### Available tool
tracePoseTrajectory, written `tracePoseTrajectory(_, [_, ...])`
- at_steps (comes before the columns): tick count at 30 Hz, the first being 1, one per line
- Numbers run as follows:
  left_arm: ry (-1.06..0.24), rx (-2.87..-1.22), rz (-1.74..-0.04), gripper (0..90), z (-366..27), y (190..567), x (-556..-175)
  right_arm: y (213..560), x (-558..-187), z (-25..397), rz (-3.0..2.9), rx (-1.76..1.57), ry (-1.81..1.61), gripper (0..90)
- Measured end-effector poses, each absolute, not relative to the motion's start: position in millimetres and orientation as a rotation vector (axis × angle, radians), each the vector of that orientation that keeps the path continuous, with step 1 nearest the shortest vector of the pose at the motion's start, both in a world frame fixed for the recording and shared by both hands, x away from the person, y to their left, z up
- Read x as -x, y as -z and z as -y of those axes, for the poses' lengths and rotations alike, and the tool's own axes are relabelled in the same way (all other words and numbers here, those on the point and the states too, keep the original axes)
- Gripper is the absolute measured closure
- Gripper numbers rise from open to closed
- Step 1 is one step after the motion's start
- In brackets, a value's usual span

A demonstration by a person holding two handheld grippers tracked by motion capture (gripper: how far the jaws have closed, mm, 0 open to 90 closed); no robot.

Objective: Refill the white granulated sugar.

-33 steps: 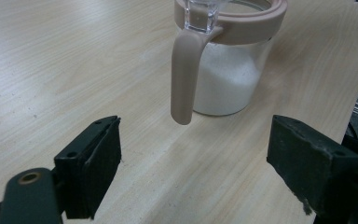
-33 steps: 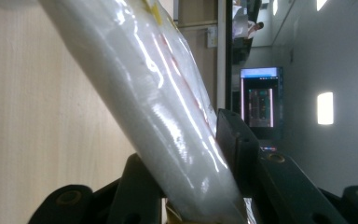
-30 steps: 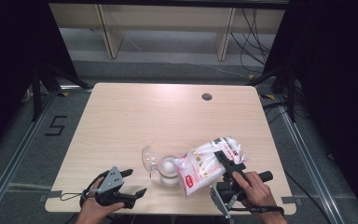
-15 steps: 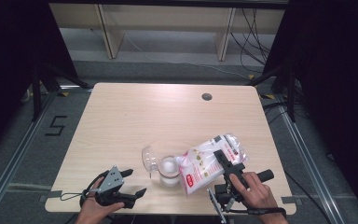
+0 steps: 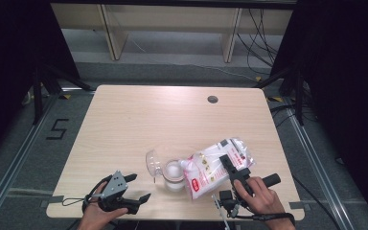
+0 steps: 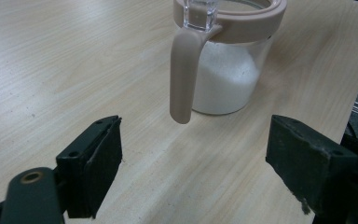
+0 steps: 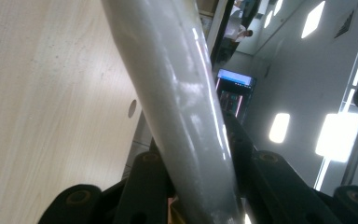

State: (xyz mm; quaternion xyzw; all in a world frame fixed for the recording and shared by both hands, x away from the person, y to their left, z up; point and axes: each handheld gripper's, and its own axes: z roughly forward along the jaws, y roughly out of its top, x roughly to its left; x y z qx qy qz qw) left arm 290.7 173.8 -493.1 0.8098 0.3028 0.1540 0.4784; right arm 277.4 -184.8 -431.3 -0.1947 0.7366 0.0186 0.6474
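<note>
Clear plastic bag of white granules with red-and-white label (image 5: 215, 167) lies tilted at desk's near right, lower corner over mouth of clear glass jar (image 5: 174, 175). Right gripper (image 5: 231, 168) clamped on bag's edge; bag glossy, translucent between its jaws. Jar part-filled with white granules, beige rim and handle (image 6: 183, 74), clear lid (image 5: 151, 162) hinged open. Left gripper (image 5: 140, 187) spread open, empty, near jar on light wooden desk (image 5: 143, 124).

Glossy plastic bag (image 5: 215, 165); clear jar (image 6: 228, 70), matt pink rim; matt wood-grain table (image 5: 139, 124)
</note>
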Motion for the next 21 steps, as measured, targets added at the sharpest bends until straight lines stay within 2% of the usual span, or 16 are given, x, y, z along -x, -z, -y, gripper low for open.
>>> tracePoseTrajectory(15, [-0.376, -1.978, -0.737, 18.1, -174, 493, -291, 427, -284, 199, -1.792, 0.327, -0.267, 77.1])
tracePoseTrajectory(21, [-0.370, -1.976, -0.735, 18.1, -174, 493, -291, 431, -287, 207, -1.892, 0.181, -0.476, 77.4])
